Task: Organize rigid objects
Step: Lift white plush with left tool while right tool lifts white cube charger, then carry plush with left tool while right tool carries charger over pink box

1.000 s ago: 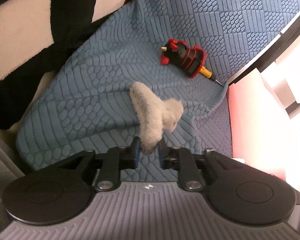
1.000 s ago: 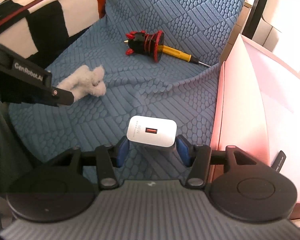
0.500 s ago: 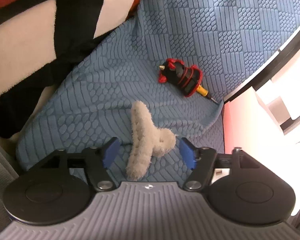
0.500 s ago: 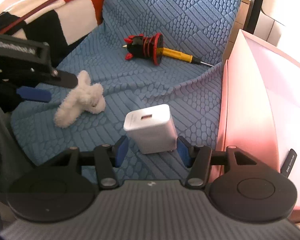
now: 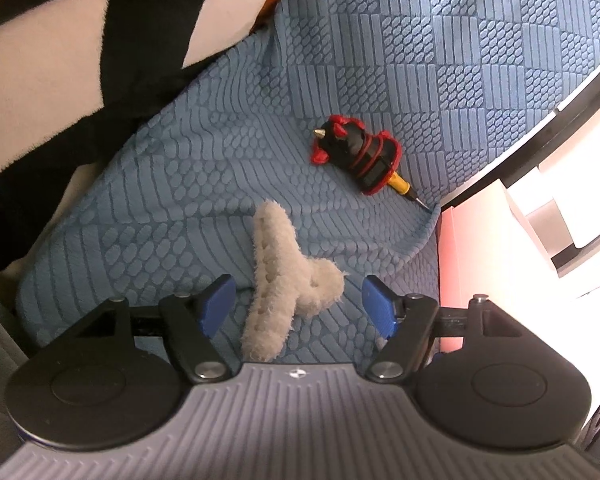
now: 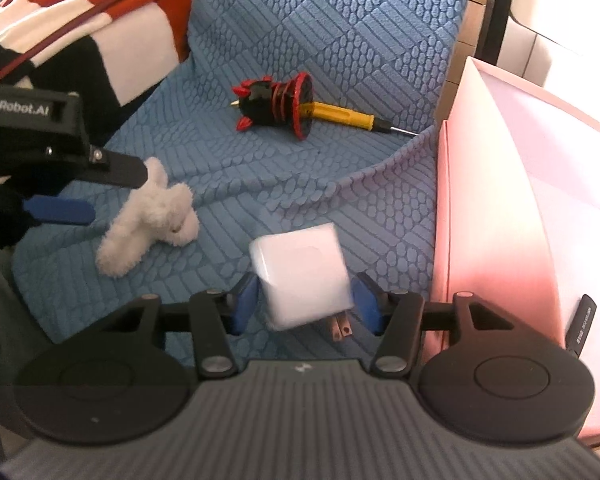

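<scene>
A white plug-in charger (image 6: 300,276), blurred and tilted with its prongs toward the camera, sits between the blue pads of my right gripper (image 6: 304,300). Its jaws are closing and both pads touch the charger's sides. My left gripper (image 5: 298,300) is open, and a fuzzy beige hair claw (image 5: 280,276) lies loose on the blue textured cover (image 5: 180,220) between its spread pads. In the right wrist view the left gripper (image 6: 114,194) hovers at that hair claw (image 6: 148,220). Farther back lie a red-and-black spiked toy (image 6: 276,106) and a yellow screwdriver (image 6: 344,116).
A pink open box (image 6: 500,208) stands right of the cover, with a black tag at its near corner. A red, white and black striped blanket (image 6: 100,32) is heaped at the left. A dark frame edge (image 5: 540,128) runs behind the cover.
My left gripper opened and let go of the hair claw, which now lies on the cover. The charger in my right gripper has tipped over, its port face turning away and its prongs coming into view.
</scene>
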`<state>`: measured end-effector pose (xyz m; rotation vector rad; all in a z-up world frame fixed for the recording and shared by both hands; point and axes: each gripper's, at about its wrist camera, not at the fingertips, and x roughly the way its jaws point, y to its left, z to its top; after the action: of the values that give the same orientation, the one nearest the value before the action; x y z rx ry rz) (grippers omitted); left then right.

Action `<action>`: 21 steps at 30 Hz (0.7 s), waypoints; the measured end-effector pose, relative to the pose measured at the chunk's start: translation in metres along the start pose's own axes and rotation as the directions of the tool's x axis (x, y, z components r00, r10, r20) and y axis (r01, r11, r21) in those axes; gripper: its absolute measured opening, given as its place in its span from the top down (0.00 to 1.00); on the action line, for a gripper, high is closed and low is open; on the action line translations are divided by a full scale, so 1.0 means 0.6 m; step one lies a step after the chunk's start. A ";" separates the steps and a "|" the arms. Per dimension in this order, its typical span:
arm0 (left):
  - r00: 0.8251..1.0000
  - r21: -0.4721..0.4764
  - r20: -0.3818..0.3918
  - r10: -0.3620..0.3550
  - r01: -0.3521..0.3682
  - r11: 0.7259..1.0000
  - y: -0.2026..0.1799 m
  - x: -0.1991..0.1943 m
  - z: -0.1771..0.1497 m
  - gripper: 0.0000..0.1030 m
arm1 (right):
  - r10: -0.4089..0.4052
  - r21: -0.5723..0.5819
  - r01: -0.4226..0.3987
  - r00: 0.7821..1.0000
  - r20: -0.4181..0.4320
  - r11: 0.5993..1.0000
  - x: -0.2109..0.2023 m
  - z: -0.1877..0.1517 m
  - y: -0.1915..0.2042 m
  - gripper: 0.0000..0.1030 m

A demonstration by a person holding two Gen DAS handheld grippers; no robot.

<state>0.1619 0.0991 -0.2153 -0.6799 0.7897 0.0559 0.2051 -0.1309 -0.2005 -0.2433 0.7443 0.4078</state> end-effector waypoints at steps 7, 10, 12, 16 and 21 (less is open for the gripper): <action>1.000 0.048 -0.018 0.009 -0.008 0.999 -0.015 0.021 0.000 0.27 | -0.012 -0.042 0.012 1.000 0.005 0.999 0.002 -0.003 0.007 0.58; 0.999 0.102 -0.023 0.033 -0.031 0.994 -0.027 0.035 -0.003 0.27 | -0.009 -0.074 0.009 1.000 0.007 0.997 0.006 -0.004 0.012 0.53; 0.999 0.106 -0.021 0.031 -0.029 0.994 -0.031 0.042 -0.002 0.27 | -0.021 -0.098 0.022 1.000 0.015 0.995 0.009 -0.004 0.017 0.52; 0.998 0.132 -0.020 0.056 -0.053 0.990 -0.038 0.058 -0.001 0.27 | -0.041 -0.143 0.044 0.999 0.025 0.989 0.020 -0.004 0.022 0.49; 0.997 0.178 -0.012 0.079 -0.075 0.981 -0.044 0.071 0.000 0.32 | -0.034 -0.134 0.032 0.999 -0.011 0.990 0.039 -0.004 0.017 0.45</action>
<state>0.2001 0.0699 -0.2297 -0.4815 0.8288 0.0487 0.2145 -0.1163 -0.2192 -0.3841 0.7261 0.4259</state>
